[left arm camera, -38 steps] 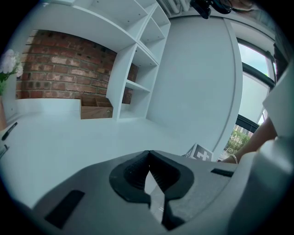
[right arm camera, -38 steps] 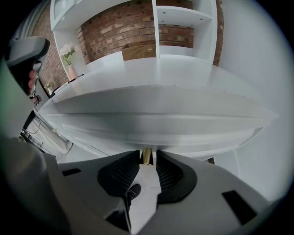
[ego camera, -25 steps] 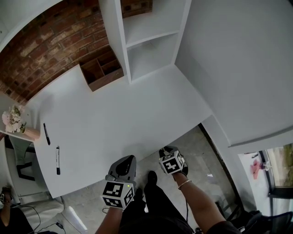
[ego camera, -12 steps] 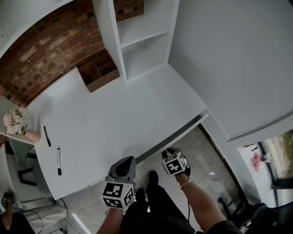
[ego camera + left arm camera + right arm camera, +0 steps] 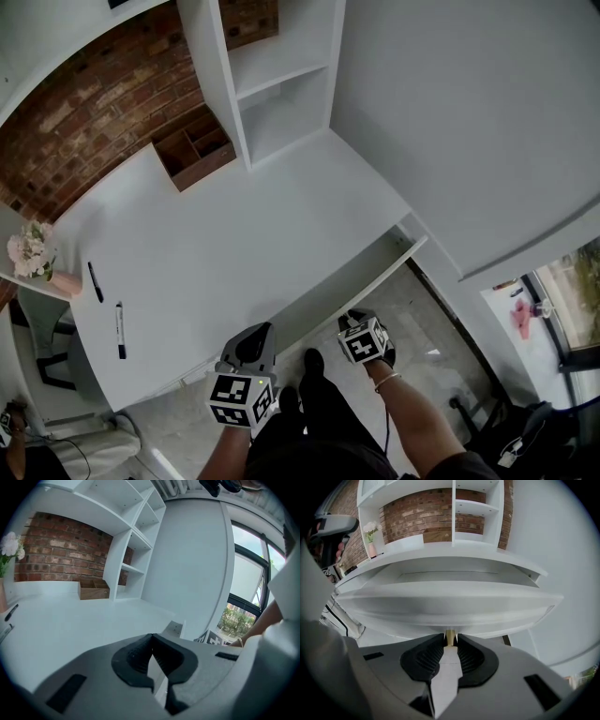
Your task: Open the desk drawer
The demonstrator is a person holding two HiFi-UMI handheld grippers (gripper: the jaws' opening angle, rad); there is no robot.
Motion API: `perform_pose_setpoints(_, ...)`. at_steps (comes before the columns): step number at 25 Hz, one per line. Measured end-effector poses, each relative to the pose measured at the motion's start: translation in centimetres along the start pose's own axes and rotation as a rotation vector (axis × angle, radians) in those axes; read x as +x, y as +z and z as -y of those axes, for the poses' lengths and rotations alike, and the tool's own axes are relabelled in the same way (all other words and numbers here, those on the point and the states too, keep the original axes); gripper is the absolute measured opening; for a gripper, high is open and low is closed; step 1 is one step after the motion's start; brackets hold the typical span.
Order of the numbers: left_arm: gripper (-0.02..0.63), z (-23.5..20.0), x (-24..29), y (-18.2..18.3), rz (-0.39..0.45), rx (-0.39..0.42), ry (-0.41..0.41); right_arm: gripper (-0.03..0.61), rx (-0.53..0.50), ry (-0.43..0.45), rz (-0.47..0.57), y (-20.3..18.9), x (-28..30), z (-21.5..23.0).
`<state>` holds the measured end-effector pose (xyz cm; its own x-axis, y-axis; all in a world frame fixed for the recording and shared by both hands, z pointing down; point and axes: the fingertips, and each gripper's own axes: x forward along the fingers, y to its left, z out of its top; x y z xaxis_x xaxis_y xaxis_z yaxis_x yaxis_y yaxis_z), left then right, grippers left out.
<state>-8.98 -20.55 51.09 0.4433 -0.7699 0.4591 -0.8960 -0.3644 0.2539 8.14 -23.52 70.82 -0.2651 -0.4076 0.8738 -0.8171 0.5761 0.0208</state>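
Brass drawer knob [image 5: 450, 634] pinched in right hand-held gripper [image 5: 450, 639]

The left gripper [image 5: 153, 637] fills the near foreground, its dark pads meeting at the tips with nothing between them. Beyond it lies the white desk [image 5: 84, 620]. A wooden box [image 5: 93, 590] stands at its far side against the brick wall [image 5: 65, 550], just left of the white shelves [image 5: 133, 550]. Flowers [image 5: 9, 545] and a pen [image 5: 10, 612] sit at the left edge. To the right, a corner of the drawer [image 5: 174, 629] juts out near a person's wrist [image 5: 240, 641], with a window [image 5: 243, 592] beyond.
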Motion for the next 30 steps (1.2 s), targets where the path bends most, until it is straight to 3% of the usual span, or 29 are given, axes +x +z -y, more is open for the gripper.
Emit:
perform_pose_setpoints(13, 0.008, 3.1, -1.2, -1.7, -0.023, 0.039, -0.088, 0.087, 0.045, -0.069, -0.009, -5.6, -3.3, 0.1)
perform_pose_setpoints(26, 0.008, 7.0, -2.0, -3.0, -0.049, 0.098, -0.193, 0.084, 0.157, -0.16, 0.002, -10.5, -6.0, 0.6)
perform_pose_setpoints(30, 0.009, 7.5, -2.6, -3.5, -0.054, 0.11, -0.209, 0.078, 0.255, -0.183, 0.043, -11.6, -6.9, 0.4)
